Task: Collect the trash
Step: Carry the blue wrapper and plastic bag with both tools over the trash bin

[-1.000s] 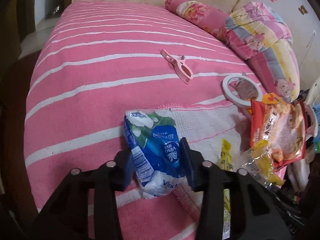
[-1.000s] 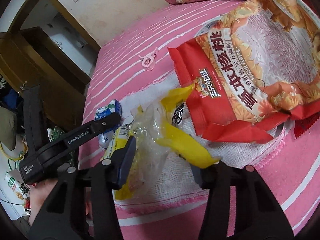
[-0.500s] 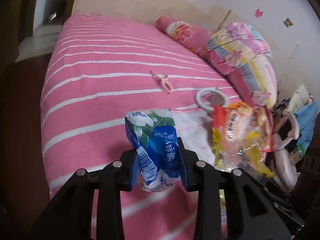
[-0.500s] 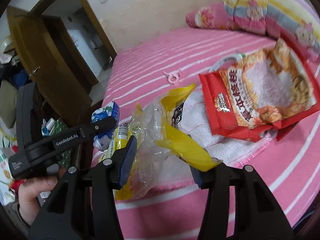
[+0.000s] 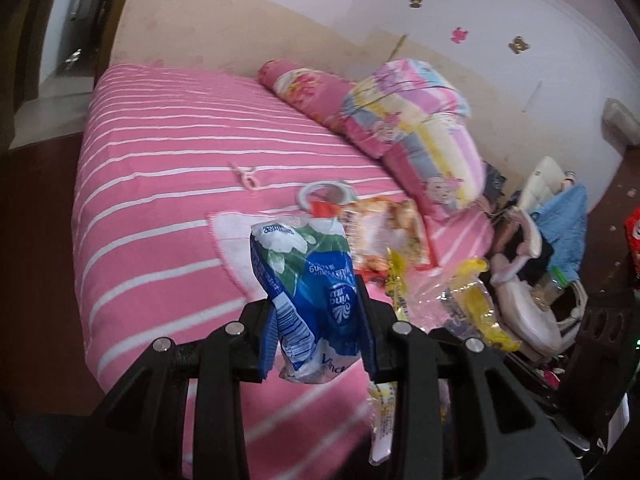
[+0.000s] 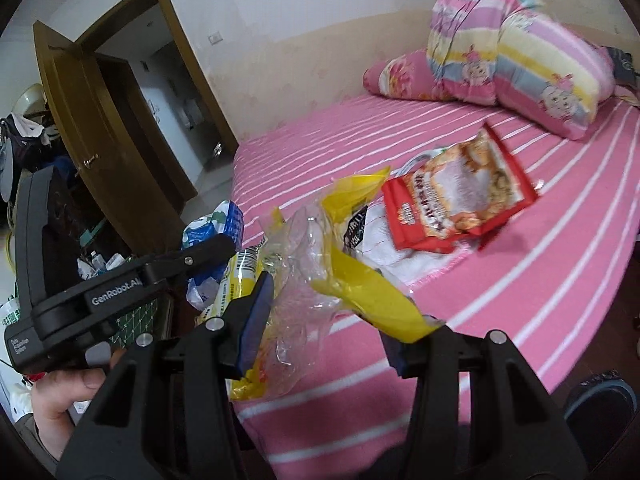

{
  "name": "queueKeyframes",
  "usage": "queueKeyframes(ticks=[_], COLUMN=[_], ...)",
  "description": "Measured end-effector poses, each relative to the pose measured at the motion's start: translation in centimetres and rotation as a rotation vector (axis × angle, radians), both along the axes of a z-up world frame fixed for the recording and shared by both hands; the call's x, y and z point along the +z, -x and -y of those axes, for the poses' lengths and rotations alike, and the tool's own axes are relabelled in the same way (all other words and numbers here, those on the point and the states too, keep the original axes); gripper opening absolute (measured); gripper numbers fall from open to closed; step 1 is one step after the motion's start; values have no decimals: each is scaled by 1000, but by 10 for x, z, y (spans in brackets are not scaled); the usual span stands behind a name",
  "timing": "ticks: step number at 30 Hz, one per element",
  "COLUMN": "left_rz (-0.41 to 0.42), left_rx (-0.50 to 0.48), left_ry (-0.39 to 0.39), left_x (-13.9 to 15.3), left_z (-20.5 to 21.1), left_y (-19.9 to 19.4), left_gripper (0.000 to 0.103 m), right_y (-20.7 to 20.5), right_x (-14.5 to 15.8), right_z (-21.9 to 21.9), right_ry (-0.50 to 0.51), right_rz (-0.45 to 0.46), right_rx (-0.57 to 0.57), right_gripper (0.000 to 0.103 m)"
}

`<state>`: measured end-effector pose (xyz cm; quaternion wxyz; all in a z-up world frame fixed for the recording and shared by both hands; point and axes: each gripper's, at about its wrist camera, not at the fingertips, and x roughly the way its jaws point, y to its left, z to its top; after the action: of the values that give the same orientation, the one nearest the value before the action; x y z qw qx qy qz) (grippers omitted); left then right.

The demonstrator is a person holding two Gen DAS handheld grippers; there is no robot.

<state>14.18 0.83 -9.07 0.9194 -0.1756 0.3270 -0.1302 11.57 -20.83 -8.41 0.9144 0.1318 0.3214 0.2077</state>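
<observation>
My left gripper (image 5: 318,330) is shut on a crumpled blue and white tissue packet (image 5: 310,280) and holds it in the air above the pink striped bed (image 5: 160,184). My right gripper (image 6: 326,320) is shut on a yellow and clear plastic wrapper (image 6: 320,280), also lifted off the bed. That wrapper shows at the right of the left wrist view (image 5: 468,308). The left gripper with its packet (image 6: 216,228) shows at the left of the right wrist view. A red snack bag (image 6: 460,196) lies on a white cloth (image 6: 384,252) on the bed.
A pink clothes peg (image 5: 248,174) and a tape roll (image 5: 324,194) lie on the bed. A pink pillow (image 6: 400,76) and folded quilt (image 6: 520,52) sit at the head. An open wooden door (image 6: 92,140) is left. Clutter (image 5: 540,260) fills the bedside.
Both grippers have lifted up and pulled back from the bed with their trash. The left jaws have closed tighter on the tissue packet. The snack bag stays on the cloth.
</observation>
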Motion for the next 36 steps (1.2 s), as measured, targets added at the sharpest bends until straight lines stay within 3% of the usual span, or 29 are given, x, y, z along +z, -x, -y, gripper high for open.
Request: queueKeyframes(ticks=[9, 16, 29, 36], left_rz=[38, 4, -151, -275], left_rx=[-148, -299, -583, -693], left_ry=[8, 7, -28, -70], left_x=[25, 16, -36, -81], left_z=[64, 130, 268, 332], left_y=[40, 50, 46, 39], left_gripper=[32, 32, 32, 32], right_y=[61, 91, 132, 150], right_x=[24, 18, -42, -92], right_z=[65, 126, 245, 299], right_ry=[3, 23, 19, 5], right_rz=[39, 27, -106, -217], right_rx=[-112, -222, -453, -553], right_gripper=[51, 51, 51, 51])
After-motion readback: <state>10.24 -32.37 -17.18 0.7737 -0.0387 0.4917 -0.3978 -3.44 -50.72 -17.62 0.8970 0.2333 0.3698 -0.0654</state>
